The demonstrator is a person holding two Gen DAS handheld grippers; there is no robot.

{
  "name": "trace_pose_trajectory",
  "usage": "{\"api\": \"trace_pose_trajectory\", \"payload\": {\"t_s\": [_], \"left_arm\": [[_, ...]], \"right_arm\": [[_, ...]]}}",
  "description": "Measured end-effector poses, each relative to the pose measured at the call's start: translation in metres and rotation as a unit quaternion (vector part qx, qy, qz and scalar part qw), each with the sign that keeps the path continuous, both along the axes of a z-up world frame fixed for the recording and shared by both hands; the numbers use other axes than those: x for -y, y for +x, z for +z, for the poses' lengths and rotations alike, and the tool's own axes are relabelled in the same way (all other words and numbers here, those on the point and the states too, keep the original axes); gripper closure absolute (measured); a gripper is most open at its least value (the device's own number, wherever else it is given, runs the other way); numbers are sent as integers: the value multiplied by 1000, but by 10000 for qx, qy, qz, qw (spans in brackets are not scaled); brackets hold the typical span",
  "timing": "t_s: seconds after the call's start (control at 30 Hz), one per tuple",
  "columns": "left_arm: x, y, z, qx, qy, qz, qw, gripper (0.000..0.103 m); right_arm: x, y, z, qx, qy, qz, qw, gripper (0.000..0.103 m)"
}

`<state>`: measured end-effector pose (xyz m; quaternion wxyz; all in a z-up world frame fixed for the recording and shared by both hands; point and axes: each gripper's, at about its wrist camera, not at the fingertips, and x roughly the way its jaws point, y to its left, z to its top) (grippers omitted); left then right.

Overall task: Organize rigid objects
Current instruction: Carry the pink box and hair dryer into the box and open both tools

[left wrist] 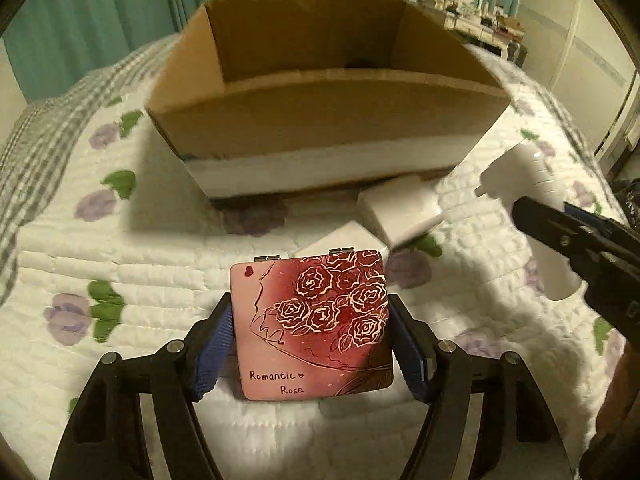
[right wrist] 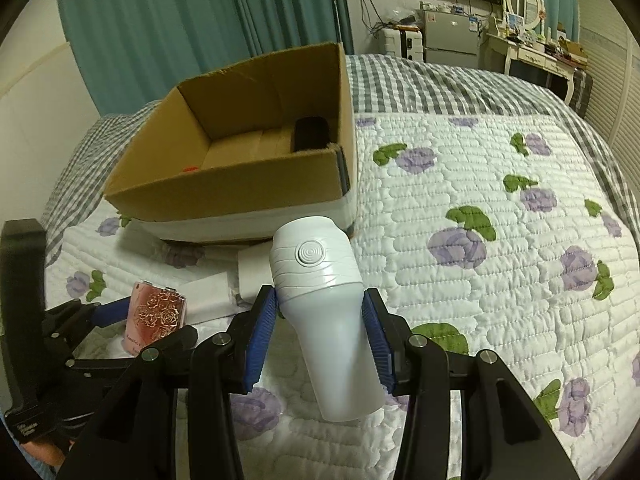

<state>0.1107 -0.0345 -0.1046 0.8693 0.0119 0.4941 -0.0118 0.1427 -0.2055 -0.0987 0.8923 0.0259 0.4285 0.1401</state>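
A: So, what is each hand carrying?

B: The left hand-held gripper (left wrist: 310,336) is clamped on a pink compact case (left wrist: 314,326), its blue pads (left wrist: 216,344) pressed to the case's two side edges. The lid faces up, printed with roses and the words "Romantic Rose", hinges at the far edge. It is held above the quilted bed (left wrist: 120,300), near the cardboard box (left wrist: 320,120).

A: And the right one?

B: The right hand-held gripper (right wrist: 322,336) is closed around a white handheld device (right wrist: 324,312). Its pads grip the body just below the wider ribbed head, where a round button (right wrist: 308,256) sits. The head points toward the far side, close to the box's near right corner.

A: Where does the box stand?

B: On the bed, to the far left in the right wrist view, open at the top. Inside, a black object (right wrist: 310,134) leans by the right wall, and something small and orange (right wrist: 191,169) shows at the near wall.

A: Anything else on the quilt?

B: Two white boxes (left wrist: 400,210) lie between the cardboard box and the compact case, one just beside the other. In the right wrist view the compact case (right wrist: 156,316) appears at the near left, between the left gripper's fingers.
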Motion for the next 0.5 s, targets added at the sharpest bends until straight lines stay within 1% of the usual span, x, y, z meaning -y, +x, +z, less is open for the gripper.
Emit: {"api": "trace_pose_trajectory", "payload": {"t_s": [0.13,0.23,0.33,0.37,0.5], "left_arm": [[-3,-15,27,393,-10,-43,9992,30],[-5,-17,64,776,4,-89,9969,30],[-4,-9,97,1118,24,-124,9937,30],[-5,0,109,1214,20,-134,9925,30],[-11,31,133,1488,73,-95,9888,30]], "right_arm": [[-6,-1,26,182,31,106,9998,59],[-11,3,55,419,23,158,9990,59],[-15,9,86,690,-17,190,9974,59],[-17,12,98,788,-56,227,9966,59],[-23,30,129,1065,-48,287,9939,59]]}}
